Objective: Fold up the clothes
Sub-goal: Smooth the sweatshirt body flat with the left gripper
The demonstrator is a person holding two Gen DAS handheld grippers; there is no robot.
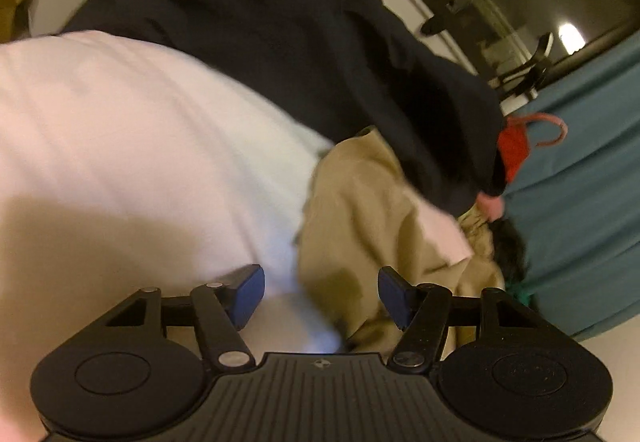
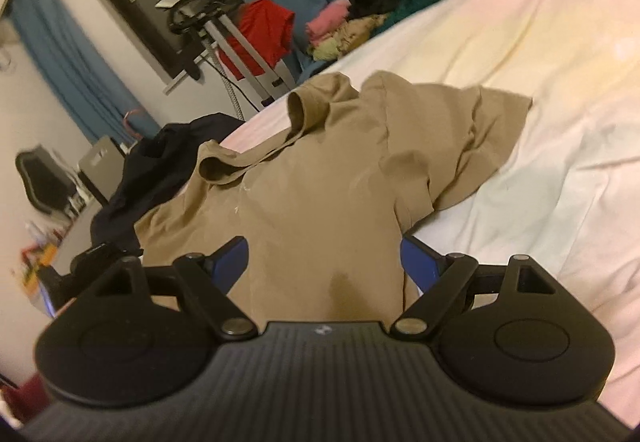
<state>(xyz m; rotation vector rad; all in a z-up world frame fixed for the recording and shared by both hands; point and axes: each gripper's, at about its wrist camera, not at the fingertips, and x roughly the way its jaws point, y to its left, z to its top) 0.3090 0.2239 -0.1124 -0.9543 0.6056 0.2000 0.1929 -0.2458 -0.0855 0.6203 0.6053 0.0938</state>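
A tan T-shirt (image 2: 320,170) lies crumpled on the white bed sheet (image 2: 540,82), collar toward the far side. My right gripper (image 2: 325,266) hovers over its near hem with the jaws wide; the blue pads stand on either side of the cloth without pressing it. In the left wrist view the same tan shirt (image 1: 360,210) lies on the sheet (image 1: 140,146). My left gripper (image 1: 322,296) is open over the shirt's edge, pads apart and clear of the fabric. A dark navy garment (image 1: 260,26) lies beyond, seen at the bed's left edge (image 2: 160,158) in the right view.
A pile of mixed clothes (image 2: 360,22) sits at the far edge of the bed. A red garment (image 2: 260,34) hangs on a metal rack beside it. Teal curtains (image 1: 580,202) and a dark window (image 1: 540,2) line the wall behind.
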